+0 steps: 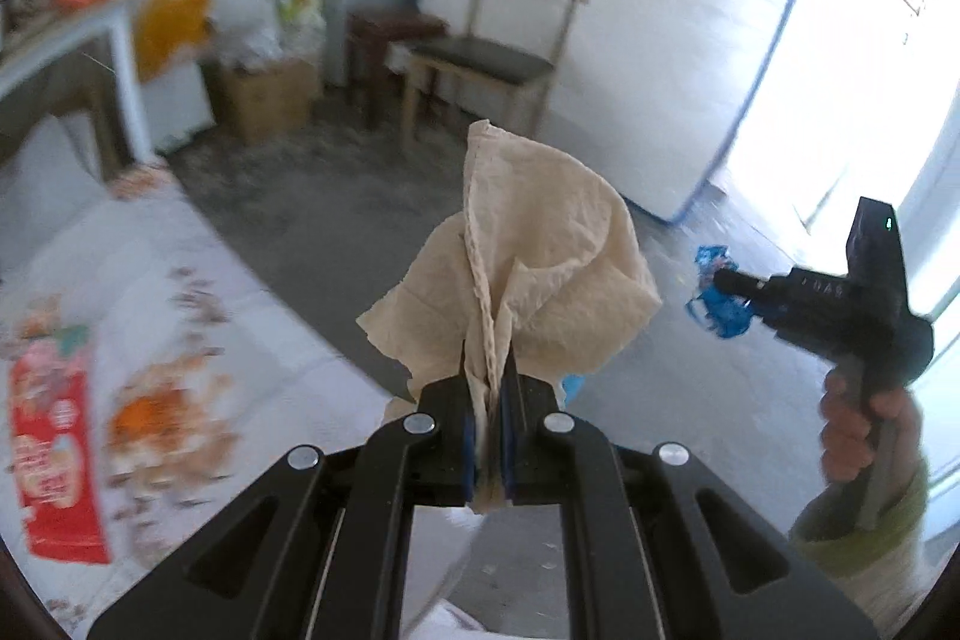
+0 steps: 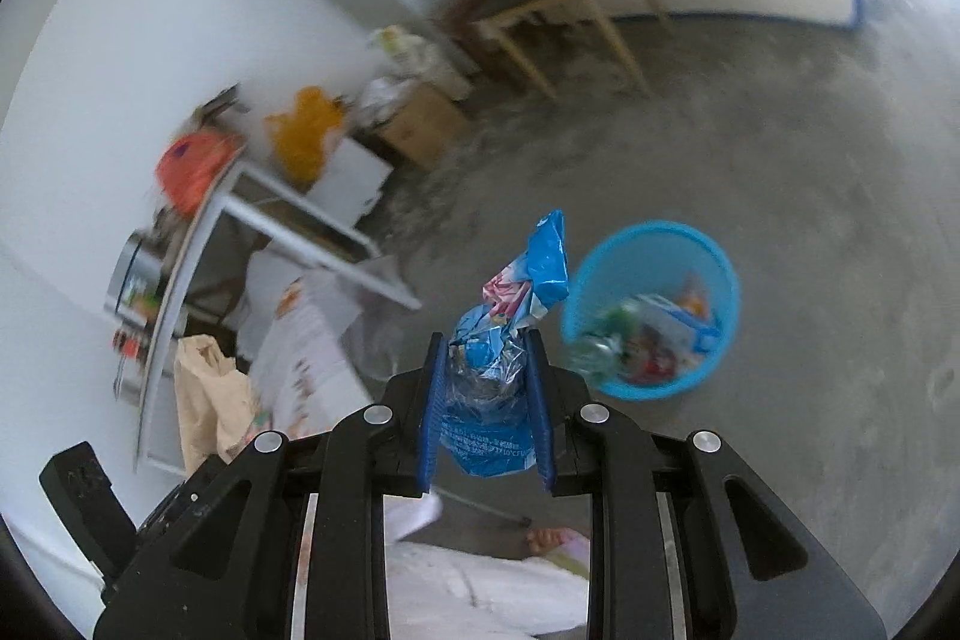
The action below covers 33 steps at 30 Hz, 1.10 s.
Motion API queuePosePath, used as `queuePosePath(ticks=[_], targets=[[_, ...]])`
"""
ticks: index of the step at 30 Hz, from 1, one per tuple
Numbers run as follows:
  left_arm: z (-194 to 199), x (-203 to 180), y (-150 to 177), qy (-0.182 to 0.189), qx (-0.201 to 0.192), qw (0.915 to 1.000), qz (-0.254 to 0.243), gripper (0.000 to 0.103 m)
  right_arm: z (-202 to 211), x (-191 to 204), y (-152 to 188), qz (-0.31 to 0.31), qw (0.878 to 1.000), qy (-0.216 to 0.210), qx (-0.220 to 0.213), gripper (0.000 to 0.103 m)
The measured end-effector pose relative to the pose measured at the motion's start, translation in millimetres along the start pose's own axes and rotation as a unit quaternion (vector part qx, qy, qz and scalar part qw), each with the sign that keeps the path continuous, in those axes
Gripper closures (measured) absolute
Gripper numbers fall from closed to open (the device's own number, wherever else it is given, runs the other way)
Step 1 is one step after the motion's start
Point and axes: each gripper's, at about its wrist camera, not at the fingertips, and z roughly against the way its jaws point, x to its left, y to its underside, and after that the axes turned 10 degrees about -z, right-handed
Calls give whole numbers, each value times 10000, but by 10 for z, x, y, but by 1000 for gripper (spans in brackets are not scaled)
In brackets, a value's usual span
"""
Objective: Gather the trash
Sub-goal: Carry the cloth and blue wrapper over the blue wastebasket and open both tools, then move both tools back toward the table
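Left gripper (image 1: 487,388) clamped tight on crumpled beige paper towel (image 1: 528,256); right gripper (image 2: 487,370) part-closed around crinkled blue plastic wrapper (image 2: 510,334), round blue plastic bin (image 2: 654,307) just right of it.

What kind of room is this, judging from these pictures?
Probably a plain room in a home, perhaps used for storage: a bare concrete floor, a wooden chair by the wall, a cardboard box full of clutter, and a blue trash basket.

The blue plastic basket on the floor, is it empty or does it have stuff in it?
Partly filled: the blue plastic basket holds mixed wrappers.
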Motion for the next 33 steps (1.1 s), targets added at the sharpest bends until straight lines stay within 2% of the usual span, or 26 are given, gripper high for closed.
queuePosePath(ticks=[6,10,13,14,16,17,18,21,24,28,33], targets=[[-930,-187,-380,529,918,9944,36,97,-173,-390,-104,-523,9985,119,127,80],[-1635,-306,-572,517,1459,9879,-86,97,-296,-552,-152,-759,9966,219,224,80],[-2139,-334,-672,640,1741,9826,17,96,-313,-623,-217,-861,9955,316,232,80],[-2349,-346,-710,675,1852,9803,109,92,-323,-640,-234,-884,9951,364,234,80],[-2610,-332,-757,567,2028,9773,235,66,-356,-673,-268,-915,9944,463,255,80],[-2770,-314,-776,604,2093,9751,426,43,-363,-685,-273,-931,9941,495,263,80],[-2833,-291,-778,613,2070,9748,563,41,-359,-702,-264,-946,9939,511,261,80],[-2945,-214,-801,650,1977,9744,849,37,-385,-771,-284,-1008,9928,602,249,79],[-2848,-167,-788,683,1865,9767,812,35,-438,-822,-279,-1011,9922,668,278,79],[-2444,-40,-797,651,1578,9829,688,33,-661,-798,-342,-948,9923,663,448,79],[-1752,192,-774,237,1324,9899,449,30,-1088,-582,-588,-586,9943,643,617,77]])
